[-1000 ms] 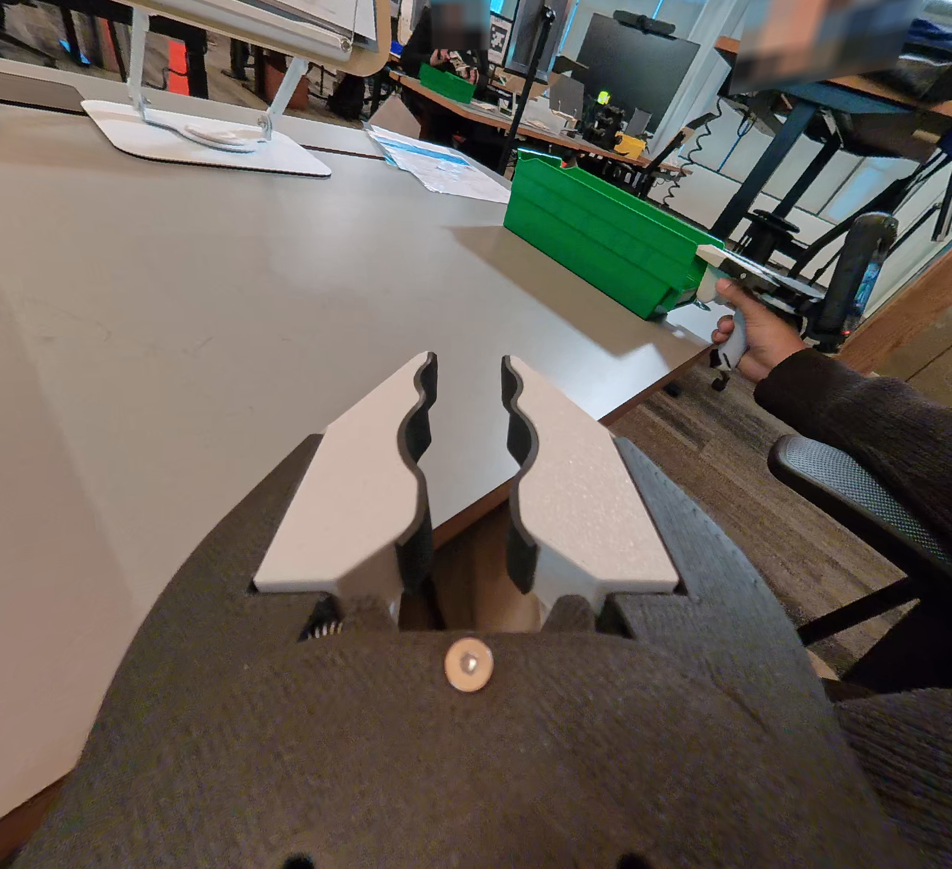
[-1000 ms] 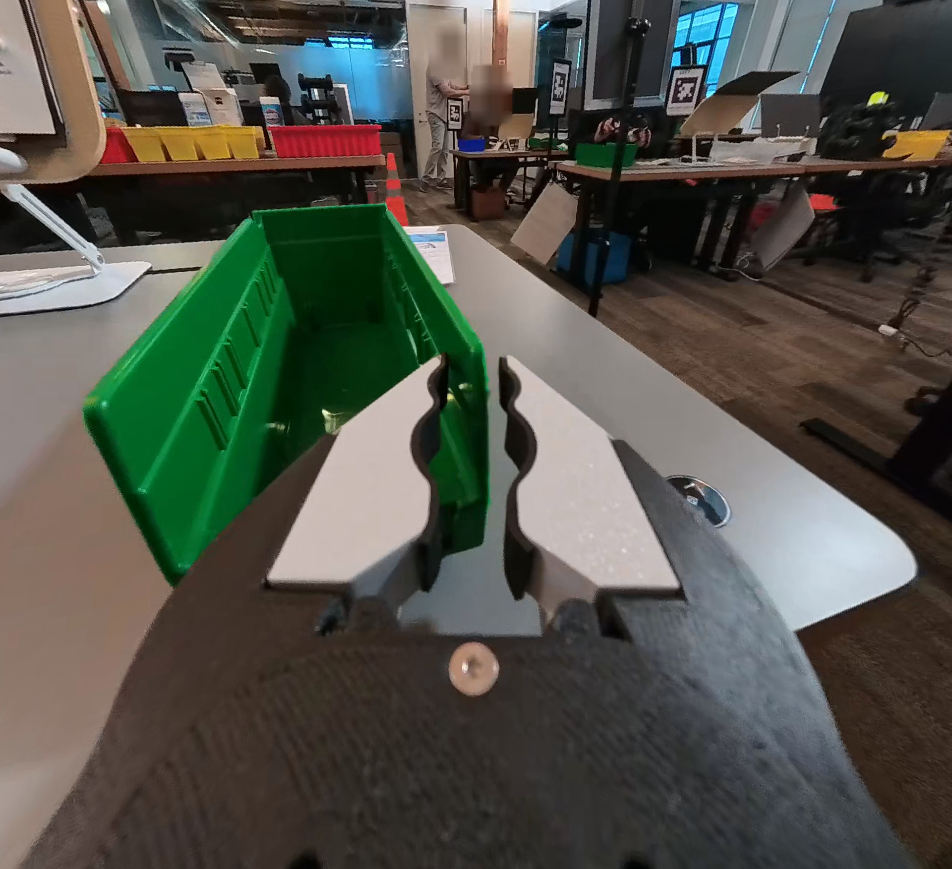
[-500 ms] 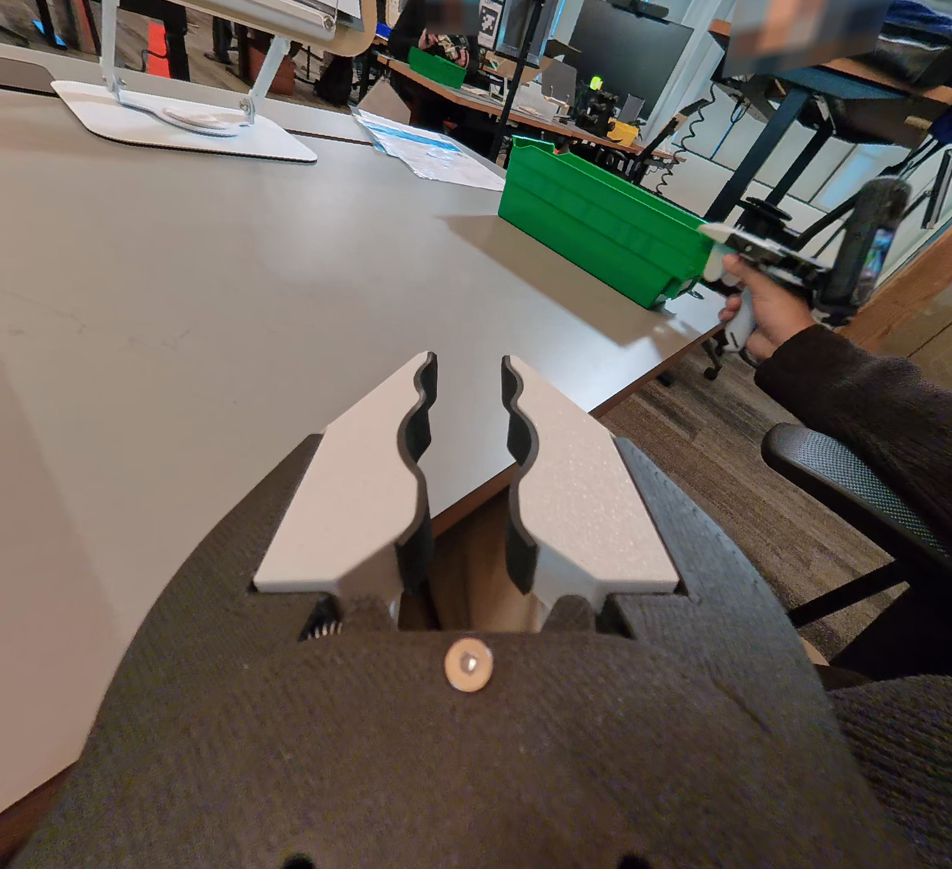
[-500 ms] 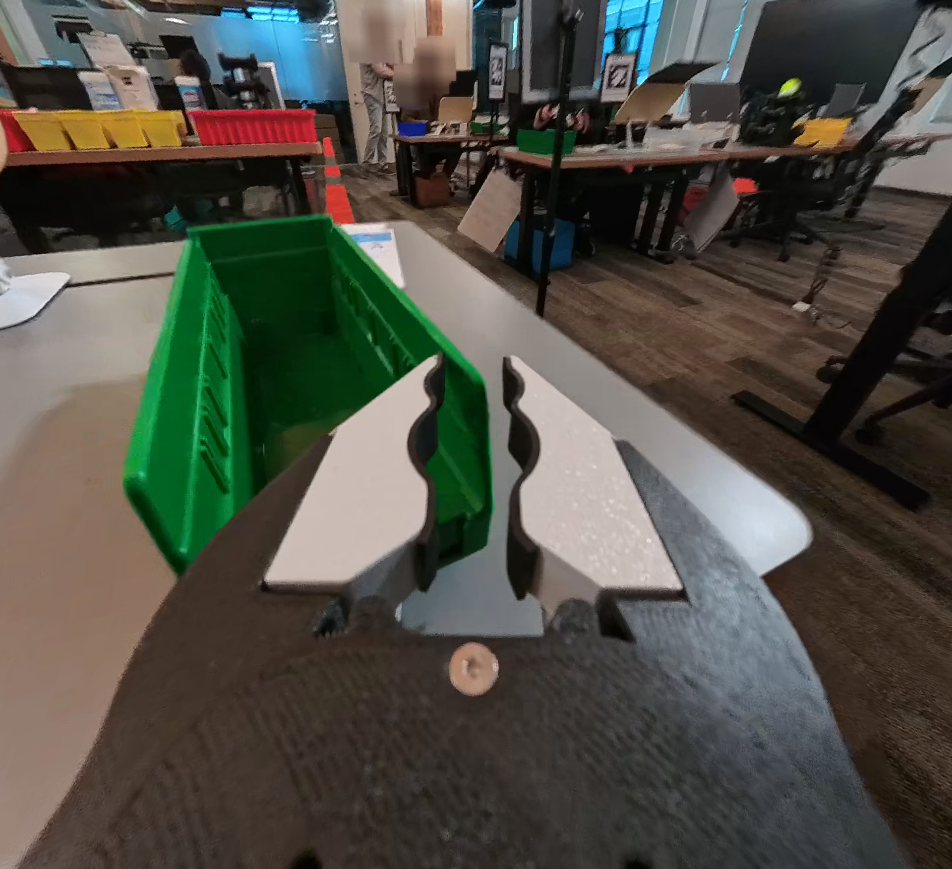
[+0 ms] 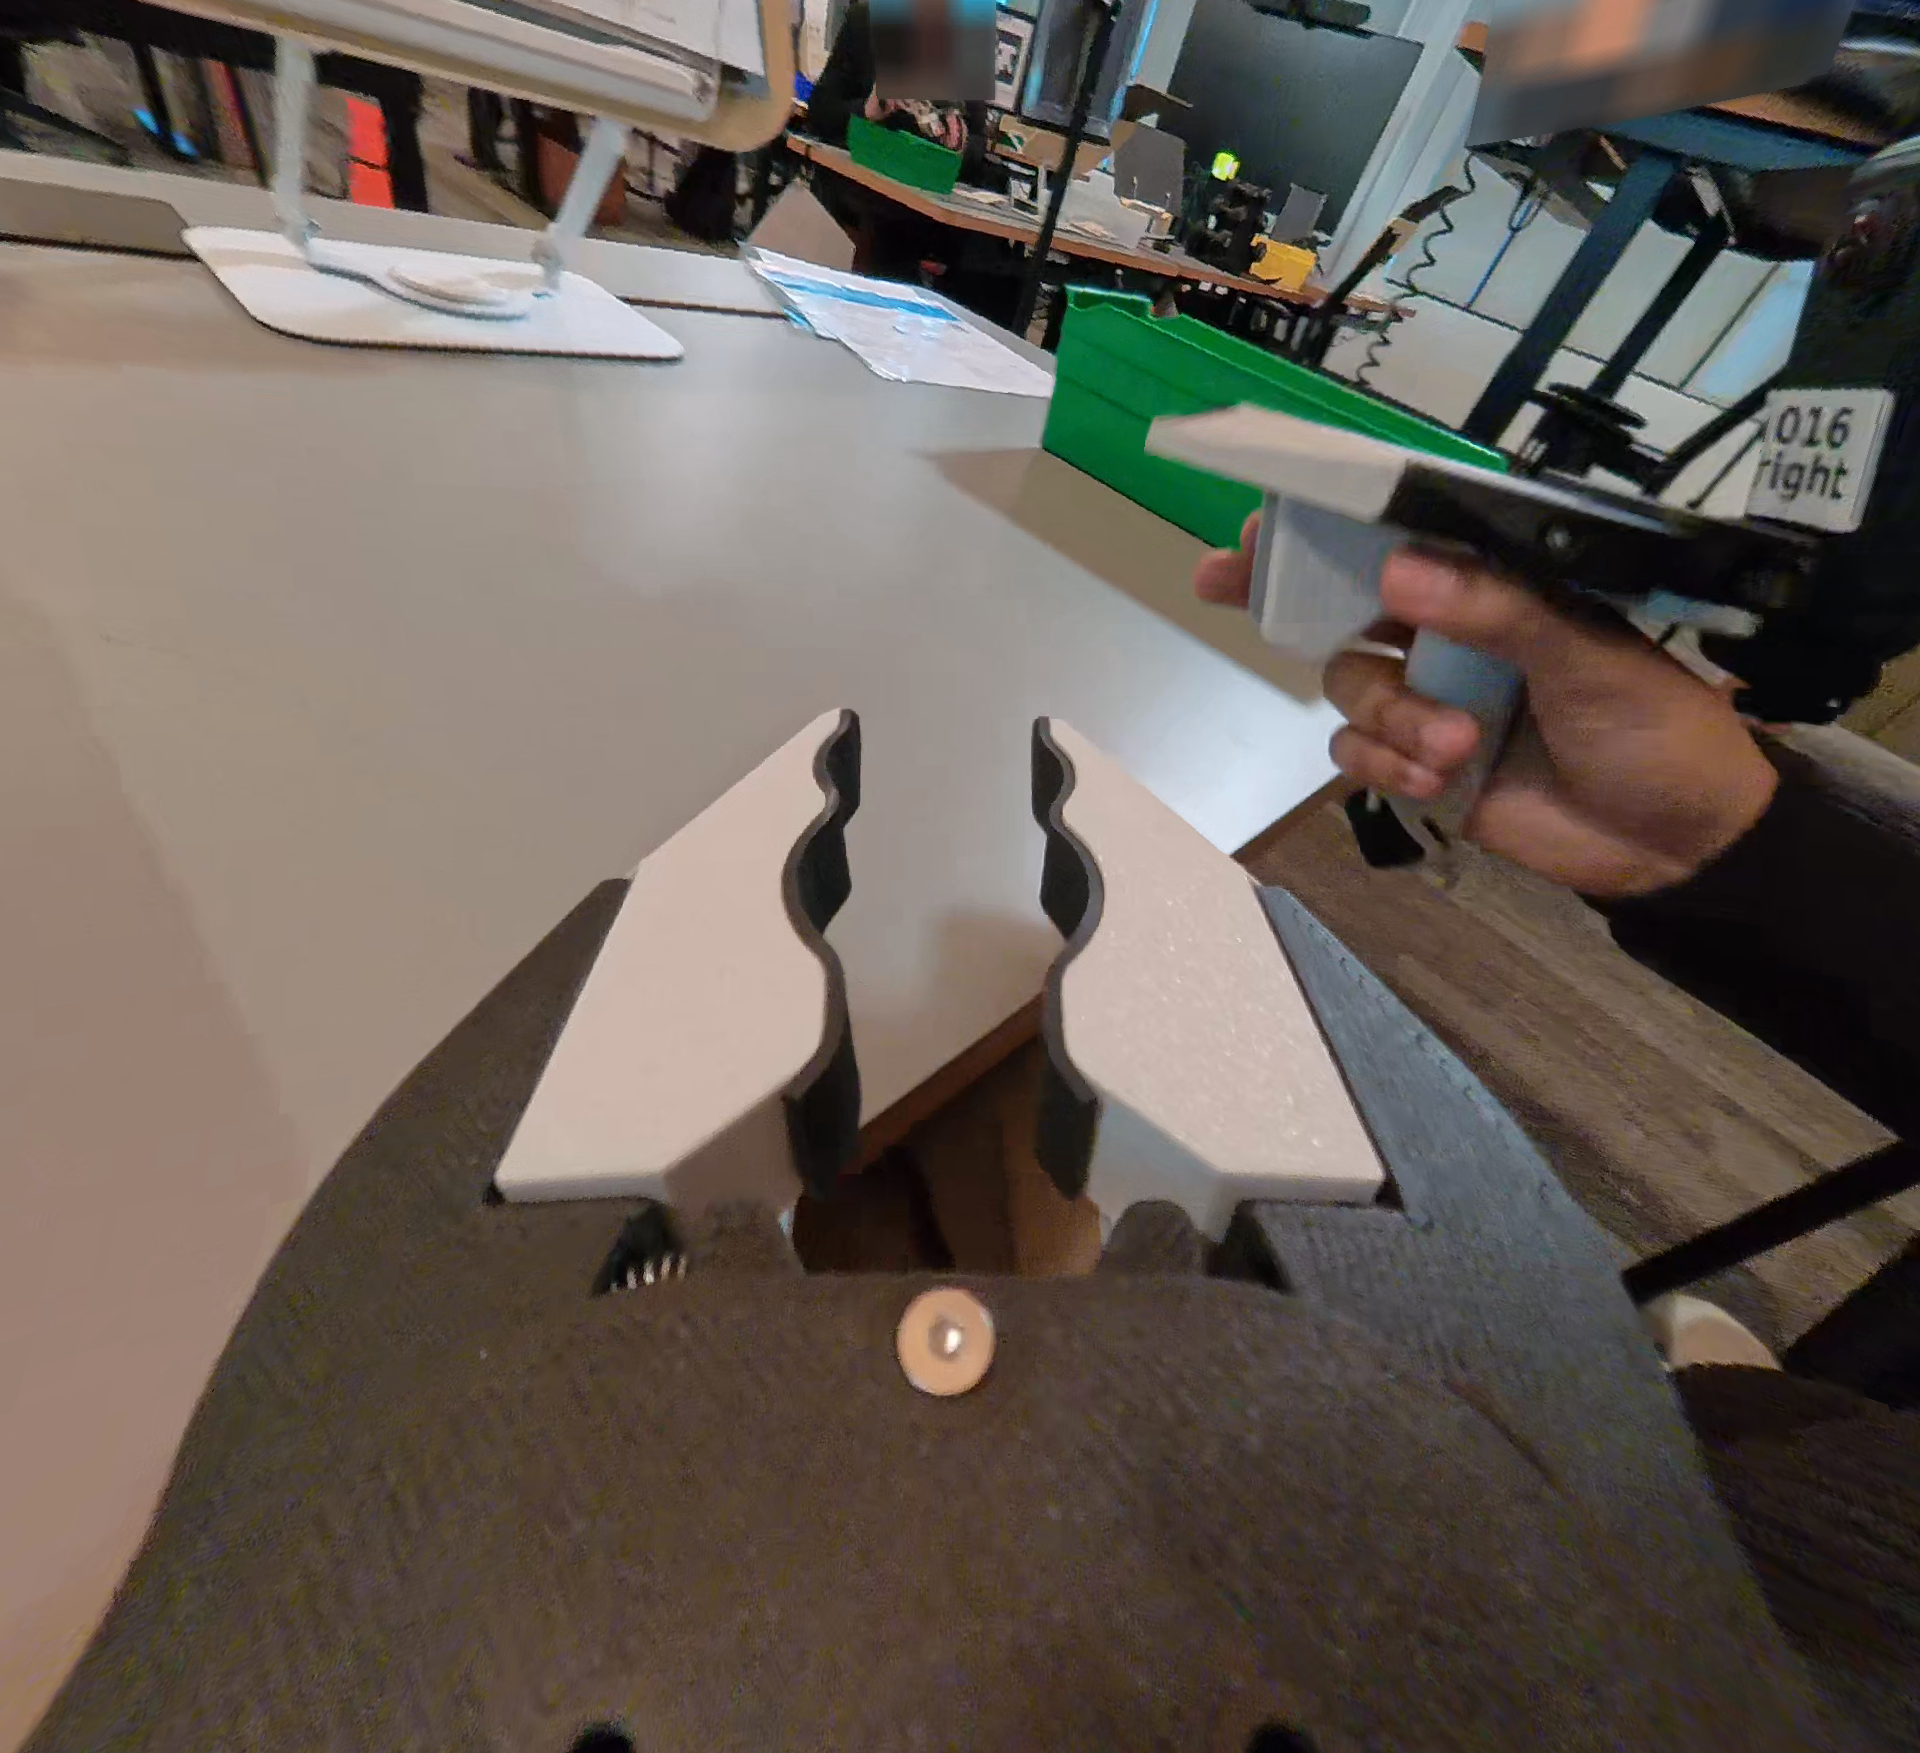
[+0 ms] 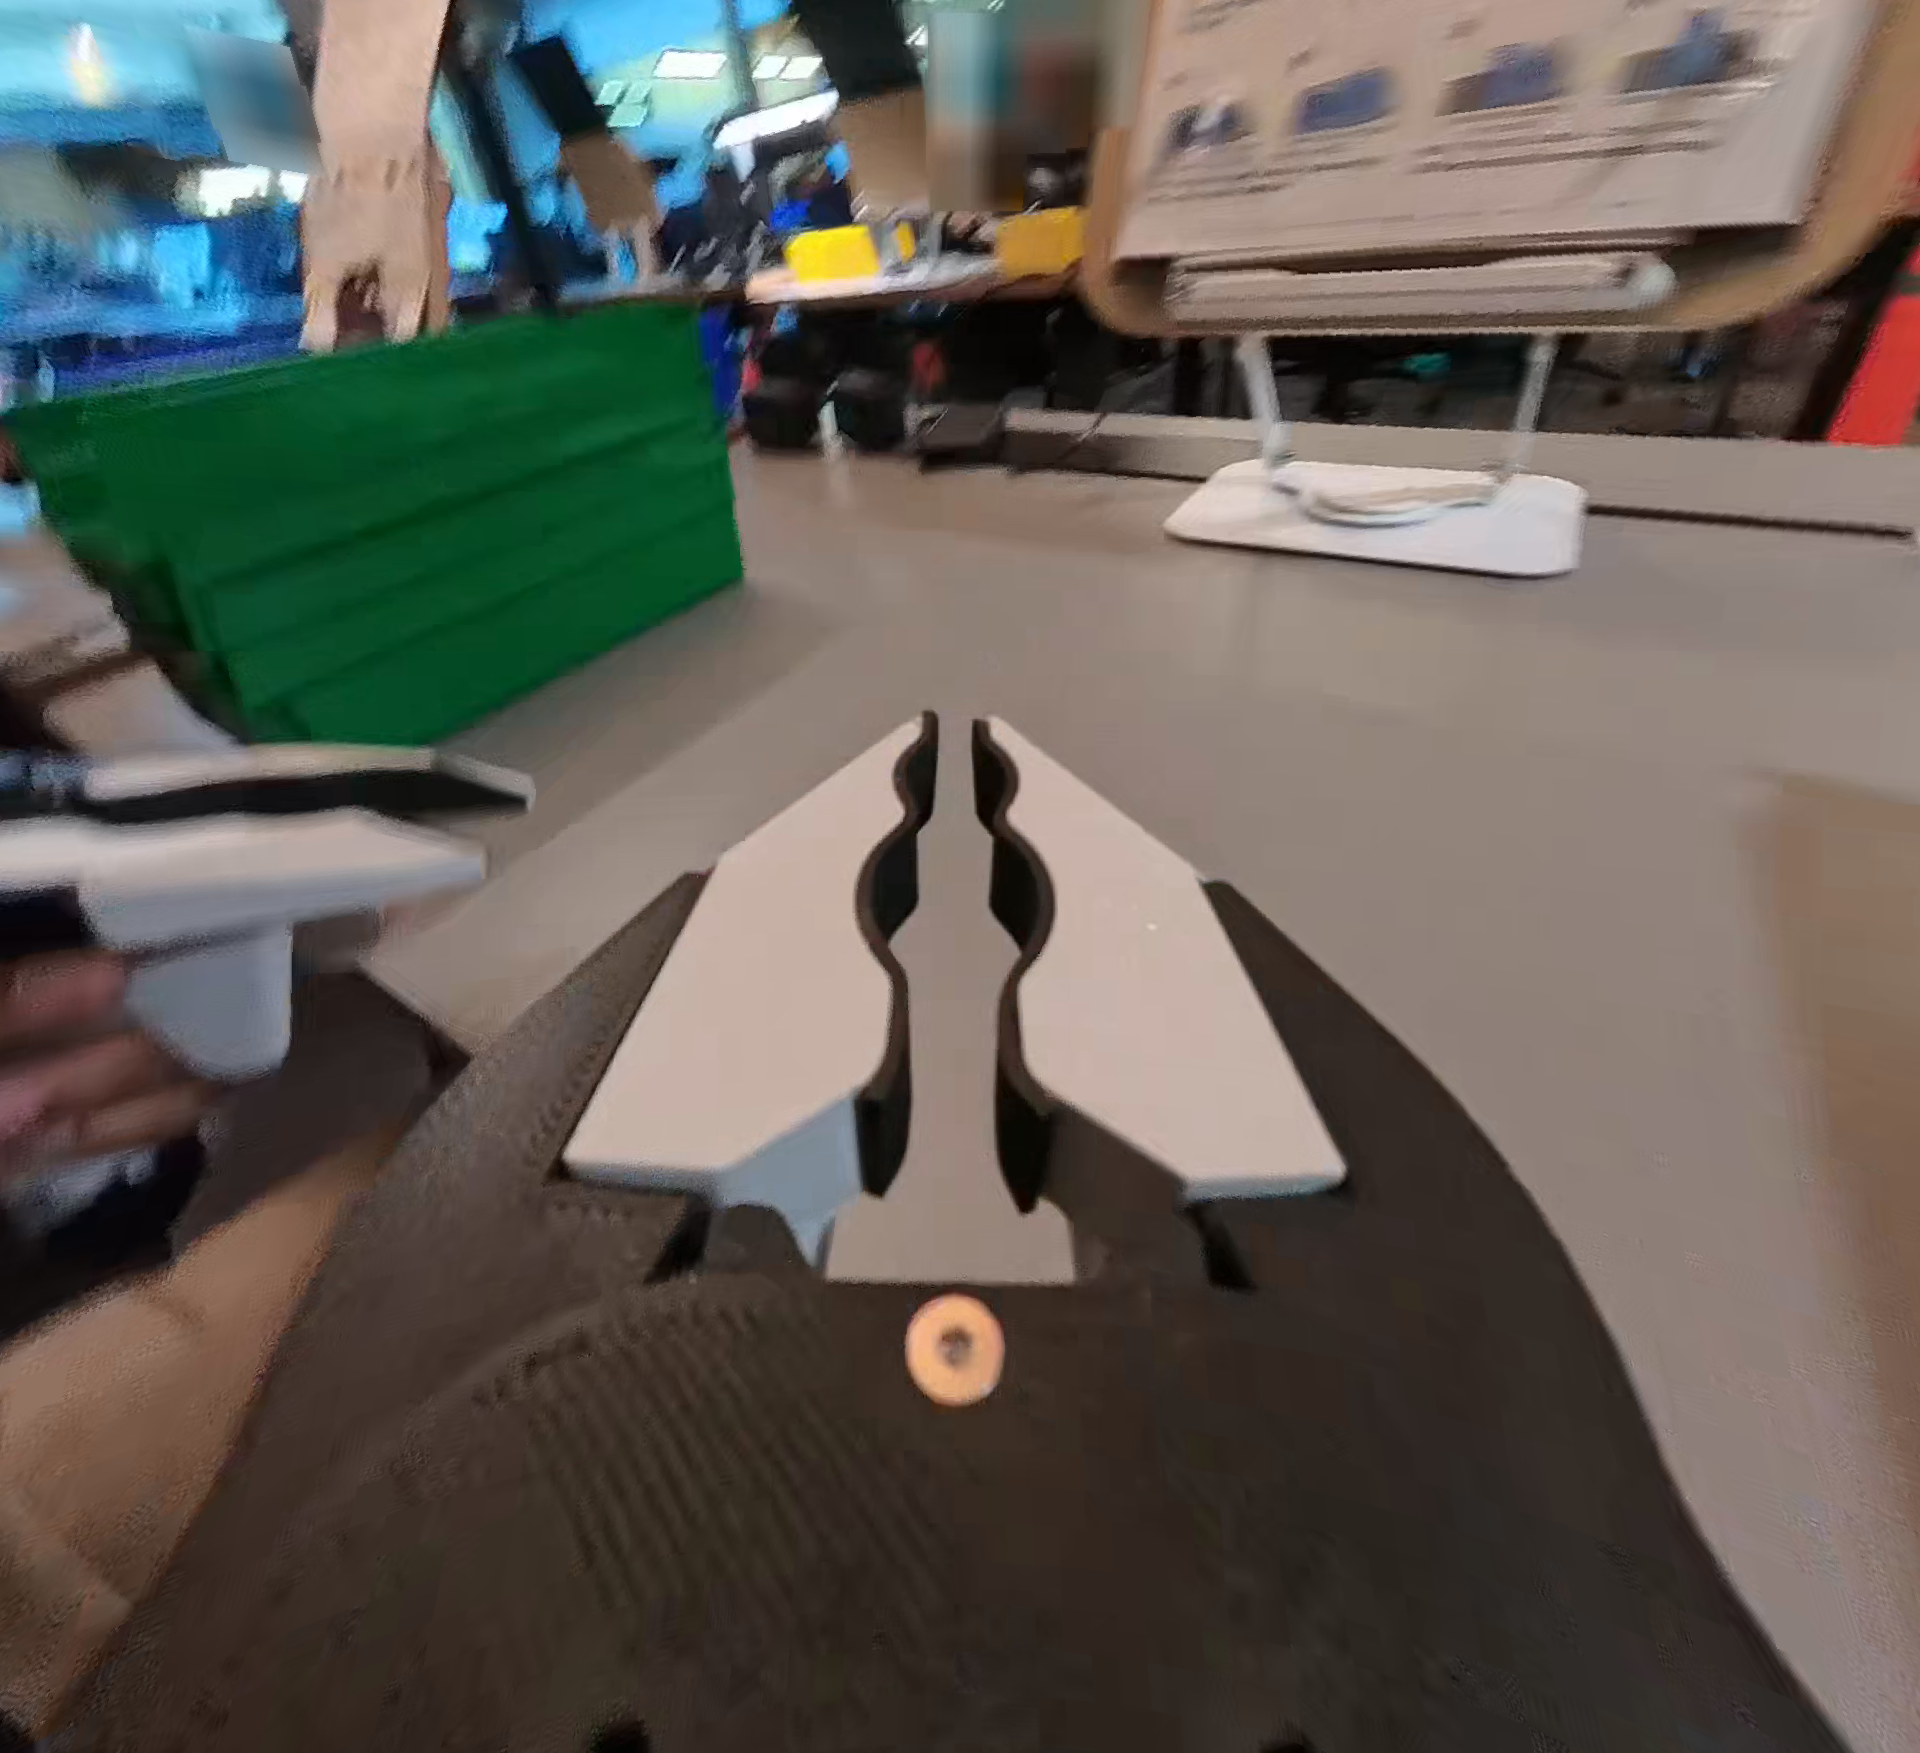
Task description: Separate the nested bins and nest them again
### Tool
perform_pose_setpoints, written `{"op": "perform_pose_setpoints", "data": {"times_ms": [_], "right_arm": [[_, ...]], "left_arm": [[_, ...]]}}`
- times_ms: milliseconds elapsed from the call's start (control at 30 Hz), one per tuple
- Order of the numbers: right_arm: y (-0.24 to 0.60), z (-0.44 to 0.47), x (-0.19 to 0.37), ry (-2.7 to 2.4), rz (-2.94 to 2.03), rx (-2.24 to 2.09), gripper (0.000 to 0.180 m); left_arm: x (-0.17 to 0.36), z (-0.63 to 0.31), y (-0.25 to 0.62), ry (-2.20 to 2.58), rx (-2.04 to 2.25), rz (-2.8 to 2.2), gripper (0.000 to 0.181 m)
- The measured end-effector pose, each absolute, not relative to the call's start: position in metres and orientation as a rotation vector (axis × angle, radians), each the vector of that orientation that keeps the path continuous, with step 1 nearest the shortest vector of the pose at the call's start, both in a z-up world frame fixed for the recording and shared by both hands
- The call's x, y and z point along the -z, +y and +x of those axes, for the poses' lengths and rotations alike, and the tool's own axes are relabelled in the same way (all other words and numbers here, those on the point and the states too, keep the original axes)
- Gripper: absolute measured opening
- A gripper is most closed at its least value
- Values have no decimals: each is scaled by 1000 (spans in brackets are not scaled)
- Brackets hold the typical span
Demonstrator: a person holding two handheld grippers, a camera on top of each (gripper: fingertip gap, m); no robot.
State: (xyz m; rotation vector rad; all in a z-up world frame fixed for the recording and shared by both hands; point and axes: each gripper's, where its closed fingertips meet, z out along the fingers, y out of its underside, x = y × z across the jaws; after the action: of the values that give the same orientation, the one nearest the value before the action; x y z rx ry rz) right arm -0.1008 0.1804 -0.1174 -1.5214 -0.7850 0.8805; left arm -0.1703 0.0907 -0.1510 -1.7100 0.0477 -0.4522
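Note:
The green nested bins stand on the grey table near its far right corner. They also show at the left in the right wrist view, blurred. My left gripper is open and empty, low over the table's near edge. My right gripper is empty with its fingers almost together, over the table and apart from the bins. It also shows in the left wrist view, held by a hand, in front of the bins. The left gripper shows at the left of the right wrist view.
A white stand with a sign board is at the back of the table; it also shows in the right wrist view. Papers lie behind the bins. The table's edge runs just right of my left gripper, with floor beyond.
The right gripper has come away from the bin's end wall, swung towards the middle of the table and closed its fingers. It is now much nearer the left gripper, which has barely moved.

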Motion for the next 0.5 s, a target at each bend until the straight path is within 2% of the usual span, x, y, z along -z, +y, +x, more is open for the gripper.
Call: {"op": "perform_pose_setpoints", "data": {"times_ms": [167,367,500], "right_arm": [[182,-110,143,-975,-1495,-710,0],[196,-103,149,-799,-1680,-1011,8],[194,-105,154,-919,-1664,-878,5]], "left_arm": [[146,-200,92,-28,430,-1682,36],[144,-201,90,23,371,-1675,38],[107,-219,83,166,215,-1526,39]]}}
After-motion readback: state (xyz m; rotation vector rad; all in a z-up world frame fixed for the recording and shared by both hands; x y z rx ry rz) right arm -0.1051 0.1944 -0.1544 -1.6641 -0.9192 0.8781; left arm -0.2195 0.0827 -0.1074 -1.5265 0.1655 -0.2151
